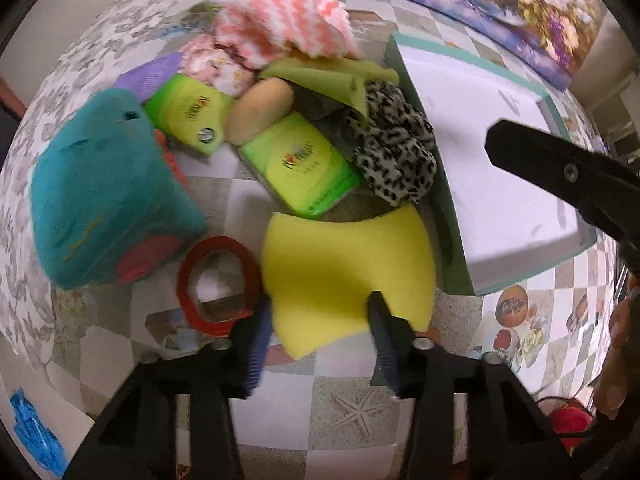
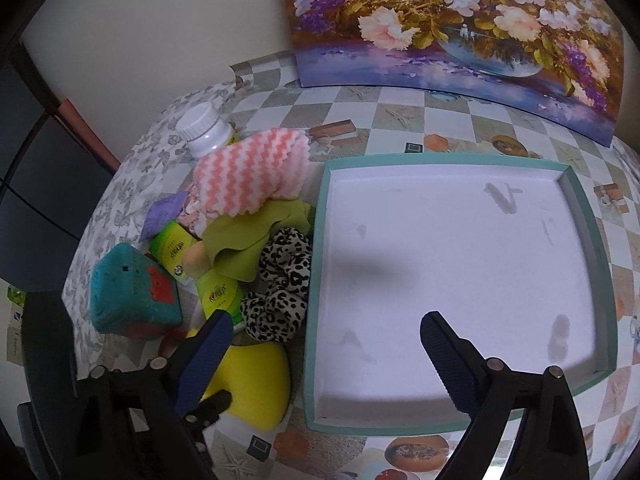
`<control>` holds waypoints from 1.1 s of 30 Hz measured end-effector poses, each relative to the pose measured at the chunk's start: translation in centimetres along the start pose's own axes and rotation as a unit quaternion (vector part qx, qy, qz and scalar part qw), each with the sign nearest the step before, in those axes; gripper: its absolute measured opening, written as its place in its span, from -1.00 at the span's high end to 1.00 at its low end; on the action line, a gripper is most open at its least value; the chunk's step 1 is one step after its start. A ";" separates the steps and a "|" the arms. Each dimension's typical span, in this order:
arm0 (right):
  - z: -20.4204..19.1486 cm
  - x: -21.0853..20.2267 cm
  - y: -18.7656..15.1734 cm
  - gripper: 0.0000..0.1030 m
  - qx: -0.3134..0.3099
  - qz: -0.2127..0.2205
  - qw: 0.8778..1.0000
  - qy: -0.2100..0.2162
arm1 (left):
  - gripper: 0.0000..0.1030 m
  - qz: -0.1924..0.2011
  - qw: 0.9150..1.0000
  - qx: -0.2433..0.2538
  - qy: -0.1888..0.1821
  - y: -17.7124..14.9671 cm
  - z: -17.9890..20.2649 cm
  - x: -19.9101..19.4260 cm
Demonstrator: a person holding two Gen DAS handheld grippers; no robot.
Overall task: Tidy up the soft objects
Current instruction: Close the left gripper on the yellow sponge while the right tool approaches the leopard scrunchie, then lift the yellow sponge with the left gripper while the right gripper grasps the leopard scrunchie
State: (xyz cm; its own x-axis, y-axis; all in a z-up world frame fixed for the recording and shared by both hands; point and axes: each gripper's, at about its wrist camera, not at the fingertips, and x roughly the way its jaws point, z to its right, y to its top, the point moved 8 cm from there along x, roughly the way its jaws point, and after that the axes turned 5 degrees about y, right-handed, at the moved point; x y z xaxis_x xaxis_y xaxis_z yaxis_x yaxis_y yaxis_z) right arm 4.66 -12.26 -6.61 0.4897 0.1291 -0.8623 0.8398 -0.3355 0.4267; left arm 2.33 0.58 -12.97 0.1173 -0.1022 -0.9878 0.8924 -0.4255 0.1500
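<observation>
My left gripper [image 1: 318,326] is shut on the near edge of a yellow sponge [image 1: 344,268], which lies just left of the teal-rimmed white tray [image 1: 500,168]. In the right wrist view the yellow sponge [image 2: 256,384] bulges beside the tray [image 2: 460,260], which has nothing in it. My right gripper [image 2: 324,344] hangs open over the tray's near left part, holding nothing. Behind the sponge lies a pile: a teal plush cube [image 1: 108,200], a leopard scrunchie [image 1: 392,148], a pink-and-white zigzag cloth [image 1: 288,24] and a green cloth [image 1: 320,76].
Two green tissue packs [image 1: 300,164], a beige round piece [image 1: 260,108], a red ring [image 1: 216,280] and a white bottle [image 2: 204,128] sit in or beside the pile. A flower painting [image 2: 460,28] leans at the back. A hand [image 1: 616,360] shows at the right edge.
</observation>
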 end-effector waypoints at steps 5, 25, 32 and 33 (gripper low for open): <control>-0.4 -0.1 0.2 -0.75 0.001 0.004 1.000 0.010 | 0.31 0.006 1.000 -0.020 -0.014 0.1 -1.7 -0.6; -0.7 -0.9 0.7 -0.47 0.004 0.016 1.000 0.026 | 0.72 0.085 0.995 -0.049 -0.032 0.7 -4.1 -6.8; -0.4 -1.9 1.4 -0.41 0.011 0.030 0.999 0.032 | 0.75 0.118 0.989 -0.075 -0.039 1.8 -4.6 -8.9; -0.3 -2.0 1.5 -0.41 0.014 0.032 0.999 0.033 | 0.75 0.126 0.988 -0.078 -0.040 1.9 -4.7 -9.4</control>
State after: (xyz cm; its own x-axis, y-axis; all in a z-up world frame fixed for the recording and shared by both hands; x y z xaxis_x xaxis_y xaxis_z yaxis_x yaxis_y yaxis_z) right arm 4.98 -12.74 -4.14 0.5577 0.1678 -0.8129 0.7998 -0.3707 0.4721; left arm 4.97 4.91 -3.56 0.3155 -0.2611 -0.9123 0.8960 -0.2347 0.3770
